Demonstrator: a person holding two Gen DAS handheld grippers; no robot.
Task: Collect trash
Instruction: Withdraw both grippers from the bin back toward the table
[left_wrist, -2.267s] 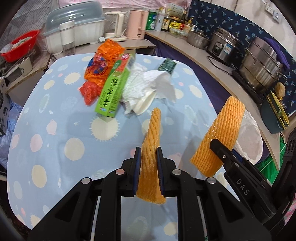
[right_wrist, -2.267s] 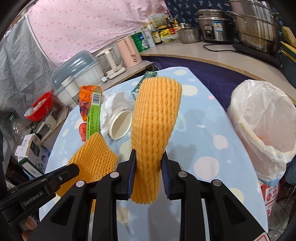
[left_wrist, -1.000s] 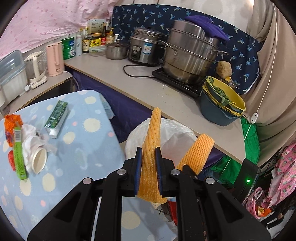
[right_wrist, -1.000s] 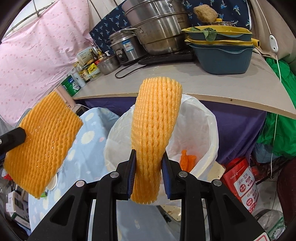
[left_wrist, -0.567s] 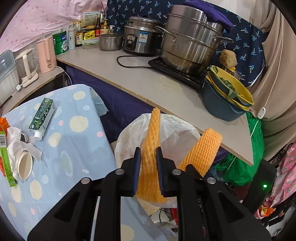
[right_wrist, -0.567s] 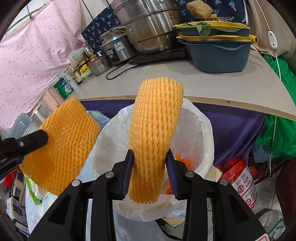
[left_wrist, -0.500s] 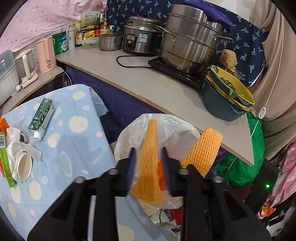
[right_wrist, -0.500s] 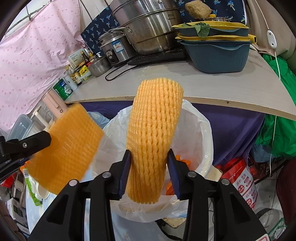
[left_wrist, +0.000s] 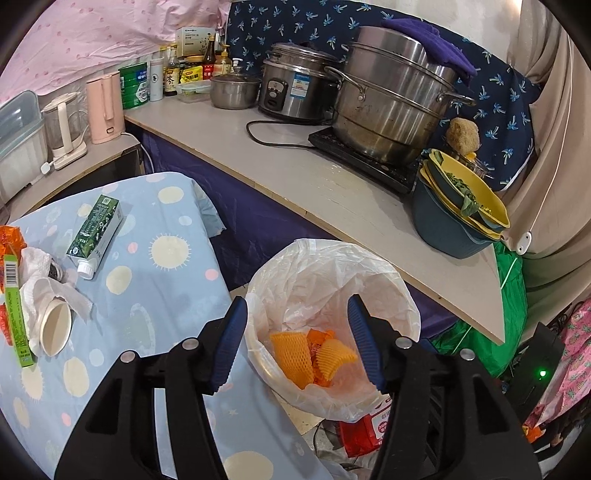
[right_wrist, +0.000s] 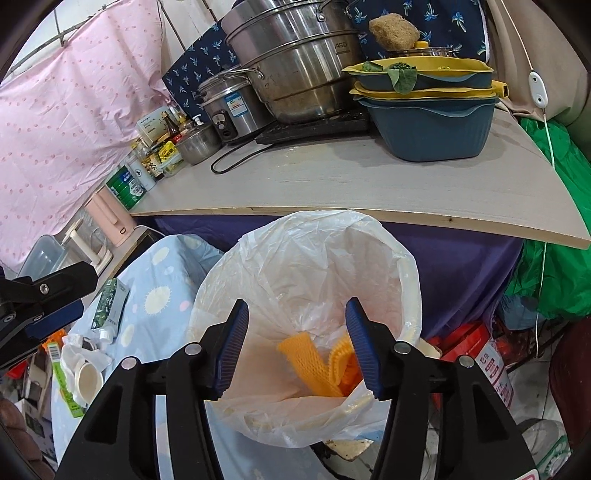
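Observation:
A bin lined with a white plastic bag (left_wrist: 332, 266) (right_wrist: 314, 251) stands between the table and the counter. Two orange foam nets (left_wrist: 291, 354) (right_wrist: 306, 360) lie inside it with other orange scraps. My left gripper (left_wrist: 297, 343) is open and empty above the bin's mouth. My right gripper (right_wrist: 297, 345) is also open and empty above the bin. On the blue spotted table (left_wrist: 155, 258) lie a green carton (left_wrist: 96, 229), a paper cup (left_wrist: 55, 328) on crumpled tissue (left_wrist: 37, 266), a green box (left_wrist: 14, 306) and an orange wrapper (left_wrist: 9, 236).
A wooden counter (left_wrist: 295, 177) behind the bin carries steel pots (left_wrist: 388, 99), a rice cooker (left_wrist: 295, 88), stacked blue and yellow bowls (left_wrist: 458, 218), bottles and a pink kettle (left_wrist: 103, 107). A red packet (left_wrist: 362, 432) lies on the floor by the bin.
Both grippers opened over the bin and let go of their orange foam nets, which dropped into the bag.

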